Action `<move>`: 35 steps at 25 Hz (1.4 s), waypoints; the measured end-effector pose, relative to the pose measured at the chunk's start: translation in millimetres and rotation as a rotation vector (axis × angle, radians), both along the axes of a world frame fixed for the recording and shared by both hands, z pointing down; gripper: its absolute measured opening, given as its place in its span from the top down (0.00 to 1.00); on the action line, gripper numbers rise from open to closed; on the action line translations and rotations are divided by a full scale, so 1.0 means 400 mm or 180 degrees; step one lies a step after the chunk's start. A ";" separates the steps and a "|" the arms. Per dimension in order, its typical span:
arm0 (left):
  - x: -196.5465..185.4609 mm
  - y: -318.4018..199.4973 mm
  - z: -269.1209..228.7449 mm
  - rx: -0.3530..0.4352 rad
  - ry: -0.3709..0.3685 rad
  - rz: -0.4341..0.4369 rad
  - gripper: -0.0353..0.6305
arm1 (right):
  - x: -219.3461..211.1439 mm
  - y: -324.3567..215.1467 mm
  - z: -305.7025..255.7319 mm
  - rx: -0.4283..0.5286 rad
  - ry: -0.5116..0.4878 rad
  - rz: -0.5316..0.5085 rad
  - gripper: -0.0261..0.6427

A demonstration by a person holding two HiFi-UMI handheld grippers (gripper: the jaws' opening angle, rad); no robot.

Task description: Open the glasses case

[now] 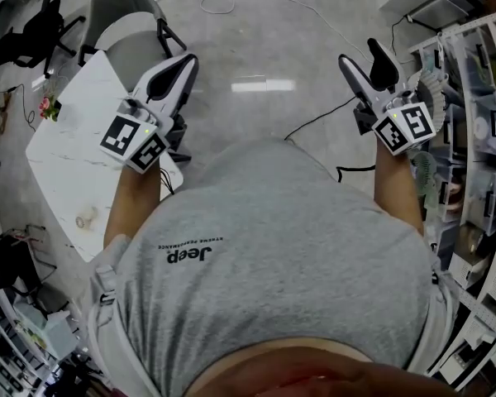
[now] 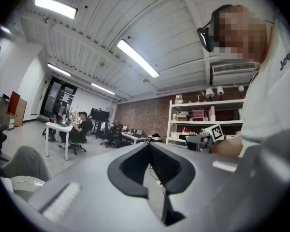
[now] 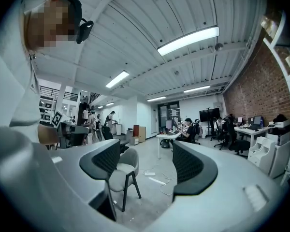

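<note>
Glasses case: I can't spot it in any view. Floor fills most of the head view, with a white table at left (small bits on it, too tiny to name). Both grippers are held up in the air. Left gripper has its tips pressed together on nothing; right gripper is spread and empty.

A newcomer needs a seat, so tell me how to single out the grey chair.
Find the white table on the floor to the person's left. The grey chair stands at its far end. Unlike the black office chair further left, it has a pale rounded shell on black legs.
</note>
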State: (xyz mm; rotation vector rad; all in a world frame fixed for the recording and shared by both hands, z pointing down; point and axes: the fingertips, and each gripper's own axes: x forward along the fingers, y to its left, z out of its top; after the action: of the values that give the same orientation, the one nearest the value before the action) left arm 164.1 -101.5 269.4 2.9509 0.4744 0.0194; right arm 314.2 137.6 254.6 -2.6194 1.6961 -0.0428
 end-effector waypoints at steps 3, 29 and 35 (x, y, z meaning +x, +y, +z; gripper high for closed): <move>0.058 0.031 -0.005 0.0049 0.0002 -0.0089 0.87 | 0.072 0.027 0.009 0.0068 -0.0010 -0.0086 0.48; 0.335 -0.012 0.010 0.0058 -0.0003 -0.0265 0.87 | 0.384 -0.005 0.055 0.0110 -0.0073 -0.0079 0.48; 0.301 -0.042 0.017 0.0079 0.0083 -0.0277 0.87 | 0.337 -0.044 0.050 -0.0059 -0.0069 -0.0155 0.48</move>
State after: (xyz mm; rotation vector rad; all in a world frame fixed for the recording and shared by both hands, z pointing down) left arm 284.5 -118.4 276.2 2.9963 0.3512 -0.0232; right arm 448.9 120.1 274.7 -2.5807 1.7608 -0.0877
